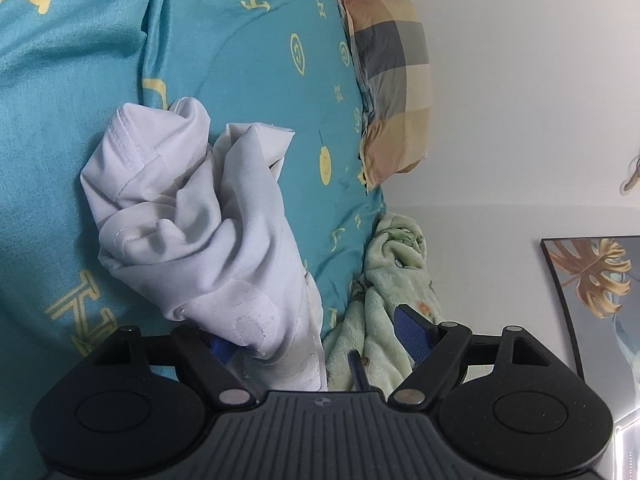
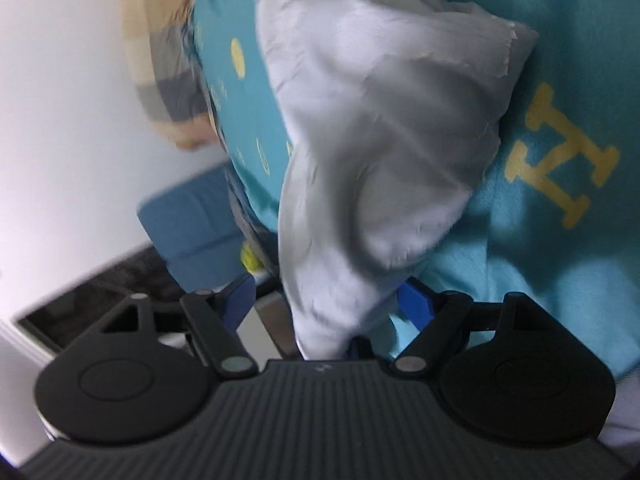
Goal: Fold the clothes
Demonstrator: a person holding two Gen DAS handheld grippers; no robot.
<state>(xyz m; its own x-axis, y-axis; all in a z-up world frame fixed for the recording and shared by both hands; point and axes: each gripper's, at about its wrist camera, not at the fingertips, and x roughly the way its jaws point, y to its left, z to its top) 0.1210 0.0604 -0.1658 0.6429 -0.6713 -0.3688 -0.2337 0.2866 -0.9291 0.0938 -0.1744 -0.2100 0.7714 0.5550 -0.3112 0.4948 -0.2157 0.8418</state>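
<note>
jaws of left gripper (image 1: 316,344) spread wide, white garment (image 1: 208,216) draped over its left finger, bunched on teal bedspread (image 1: 72,120). right gripper (image 2: 332,304) jaws also apart, same garment running down between them; view blurred, actual pinch unclear. checked pillow (image 1: 392,92) beyond.

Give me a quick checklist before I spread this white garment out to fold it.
1. Left gripper has cloth: cannot tell; the white garment lies between wide-apart fingers, nothing pinched in view.
2. Right gripper has cloth: cannot tell; the garment runs between open fingers, and the picture is blurred.
3. Garment flat: not ok, it is bunched and twisted.
4. Hem found: ok, a stitched edge shows in the left view.
5. Room on the teal bedspread: ok on the near side; pillow and green blanket crowd the far edge.
</note>
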